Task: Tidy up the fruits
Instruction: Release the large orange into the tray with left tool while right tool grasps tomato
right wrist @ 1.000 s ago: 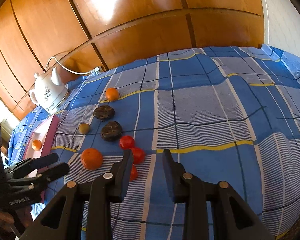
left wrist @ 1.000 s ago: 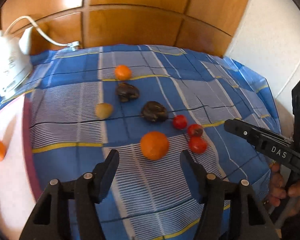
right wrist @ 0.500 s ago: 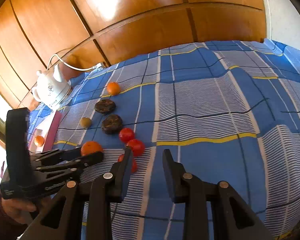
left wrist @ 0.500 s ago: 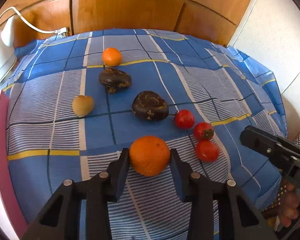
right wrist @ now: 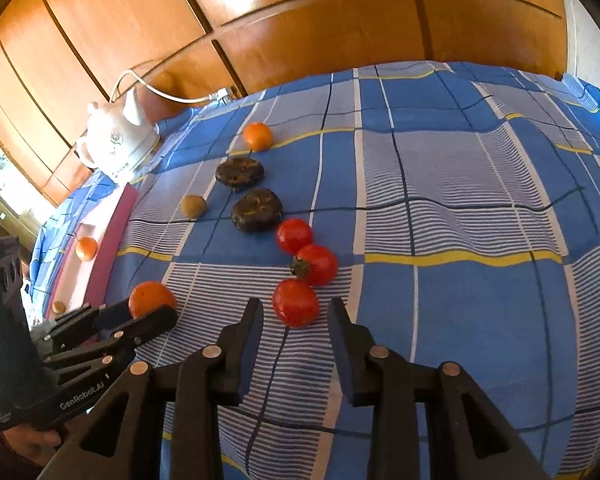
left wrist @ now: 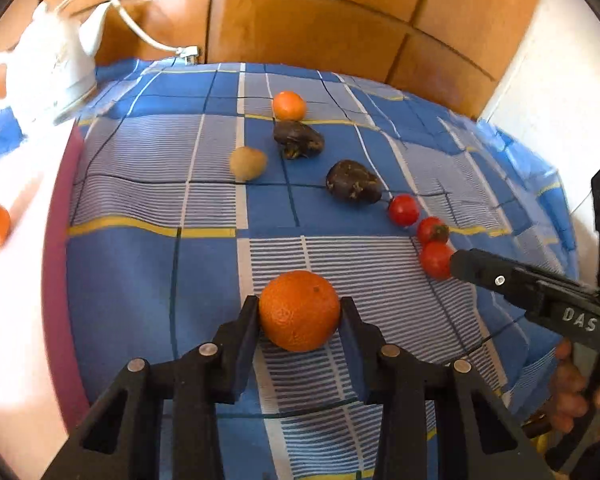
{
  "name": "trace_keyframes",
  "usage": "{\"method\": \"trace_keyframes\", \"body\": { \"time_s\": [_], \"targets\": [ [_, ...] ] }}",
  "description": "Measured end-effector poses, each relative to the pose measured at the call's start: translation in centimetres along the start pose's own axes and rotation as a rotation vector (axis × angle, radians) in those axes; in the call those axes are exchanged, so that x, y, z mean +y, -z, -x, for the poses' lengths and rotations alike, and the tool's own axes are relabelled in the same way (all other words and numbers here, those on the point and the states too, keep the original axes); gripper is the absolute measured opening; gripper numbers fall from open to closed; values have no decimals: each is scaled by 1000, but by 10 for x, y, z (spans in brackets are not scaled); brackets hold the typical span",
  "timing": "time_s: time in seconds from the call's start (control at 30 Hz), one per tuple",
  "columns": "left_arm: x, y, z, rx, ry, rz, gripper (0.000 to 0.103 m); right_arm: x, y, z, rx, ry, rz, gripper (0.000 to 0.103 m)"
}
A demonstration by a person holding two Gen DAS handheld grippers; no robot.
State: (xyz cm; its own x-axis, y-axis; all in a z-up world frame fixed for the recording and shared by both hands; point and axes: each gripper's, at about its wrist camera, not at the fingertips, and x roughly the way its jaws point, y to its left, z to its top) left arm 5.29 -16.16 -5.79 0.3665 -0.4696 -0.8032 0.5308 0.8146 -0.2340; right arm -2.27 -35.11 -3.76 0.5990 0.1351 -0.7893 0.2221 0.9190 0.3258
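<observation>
The left gripper [left wrist: 300,312] is clamping the big orange [left wrist: 299,310]. The right gripper [right wrist: 294,312] is opening, pads clear of the nearest tomato [right wrist: 295,302] just ahead of its tips. Closing early risks nudging it into the neighbouring tomato [right wrist: 315,264].

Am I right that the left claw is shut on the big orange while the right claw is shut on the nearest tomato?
Half right. The left claw grips the big orange. The right claw isn't shut: its jaws are opening, either side of the nearest tomato with gaps showing in the right wrist view.
</observation>
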Motion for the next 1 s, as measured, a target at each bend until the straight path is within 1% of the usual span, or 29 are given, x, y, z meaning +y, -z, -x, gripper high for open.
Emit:
{"method": "trace_keyframes", "body": {
  "time_s": [0.1, 0.27, 0.4, 0.47, 0.53, 0.6, 0.7, 0.77, 0.83, 0.9, 1.0],
  "targets": [
    [-1, 1, 0, -2, -1, -5, 39, 5, -1, -4, 6, 13, 20, 34],
    [1, 3, 0, -13, 12, 16, 40, 11, -4, -11, 7, 38, 44, 34],
    [0, 4, 0, -20, 10, 8, 40, 15, -2, -17, 5, 63, 72, 34],
    [-1, 4, 1, -18, 9, 3, 40, 17, 0, -20, 8, 63, 90, 27],
    [-1, 2, 4, -13, 9, 4, 39, 22, 4, -21, 2, 90, 122, 27],
    [1, 1, 12, -29, 16, 5, 39, 25, 5, -22, -9, 107, 144, 26],
    [3, -2, 33, -76, 20, -5, 39, 25, 6, -24, -4, 98, 141, 26],
    [12, -6, 51, -111, 22, 17, 39, 23, 7, -24, -5, 87, 131, 26],
    [30, -10, 72, -157, 19, 63, 39, 20, 7, -24, -6, 73, 113, 26],
    [50, -13, 87, -187, 2, 112, 39, 19, 7, -24, -9, 67, 105, 26],
    [90, -16, 108, -225, -33, 211, 39, 19, 8, -24, -18, 65, 105, 26]
  ]
}}
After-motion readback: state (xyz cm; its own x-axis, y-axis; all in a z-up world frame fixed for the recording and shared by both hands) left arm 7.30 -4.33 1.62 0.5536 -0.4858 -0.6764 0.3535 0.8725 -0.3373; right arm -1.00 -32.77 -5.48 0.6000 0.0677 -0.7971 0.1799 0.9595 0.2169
